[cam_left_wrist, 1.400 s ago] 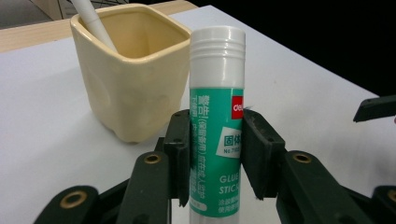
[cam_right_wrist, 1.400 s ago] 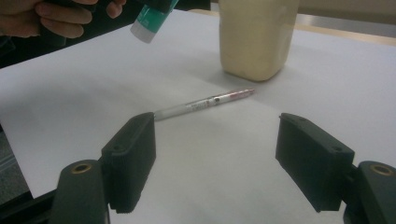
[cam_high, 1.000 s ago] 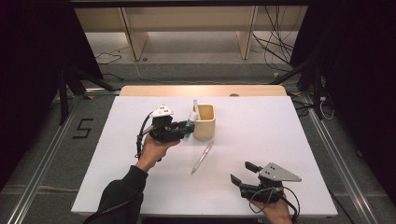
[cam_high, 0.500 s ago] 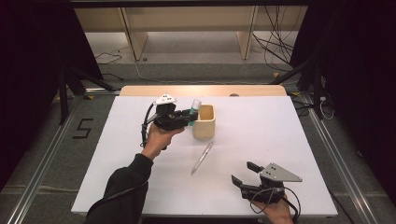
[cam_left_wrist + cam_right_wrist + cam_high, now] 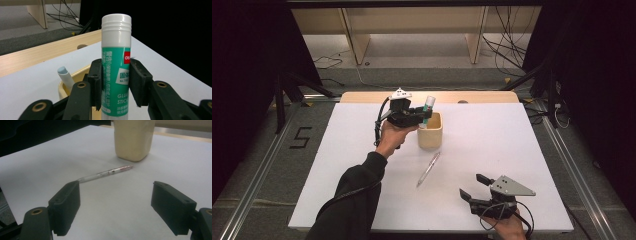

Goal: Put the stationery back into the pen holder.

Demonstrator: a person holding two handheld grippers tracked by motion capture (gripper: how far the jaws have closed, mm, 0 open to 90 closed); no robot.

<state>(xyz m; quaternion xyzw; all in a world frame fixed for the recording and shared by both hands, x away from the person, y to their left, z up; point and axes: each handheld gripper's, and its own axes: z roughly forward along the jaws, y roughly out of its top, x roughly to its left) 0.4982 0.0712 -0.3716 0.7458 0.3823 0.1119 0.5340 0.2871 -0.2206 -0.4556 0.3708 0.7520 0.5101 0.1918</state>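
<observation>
The white table (image 5: 512,150) carries all items, with a bare wooden strip along its far edge. The person's left forearm, in a dark sleeve (image 5: 352,195), extends from the near edge toward the middle of the far half of the table. The left gripper (image 5: 421,116) is held above the table surface, just beside and partly over the left rim of the beige cup (image 5: 431,135), which stands upright near the far centre of the table. The jaws of the left gripper are pinched onto the glue stick (image 5: 427,109); in the left gripper view the two black pads press against opposite sides of its green label, and the stick (image 5: 116,67) stands upright with the white cap pointing up. The lower end of the stick is out of frame in that view, so its depth relative to the cup cannot be determined. A pale blue-tipped stick (image 5: 65,76) leans inside the cup (image 5: 63,87). The right gripper (image 5: 477,187) rests at the near right part of the table, well apart from the cup, with its jaws spread wide and holding nothing. The pen (image 5: 428,169) lies flat on the table between the cup and the right gripper, in the right gripper view beyond the open jaws and touching neither of them.
</observation>
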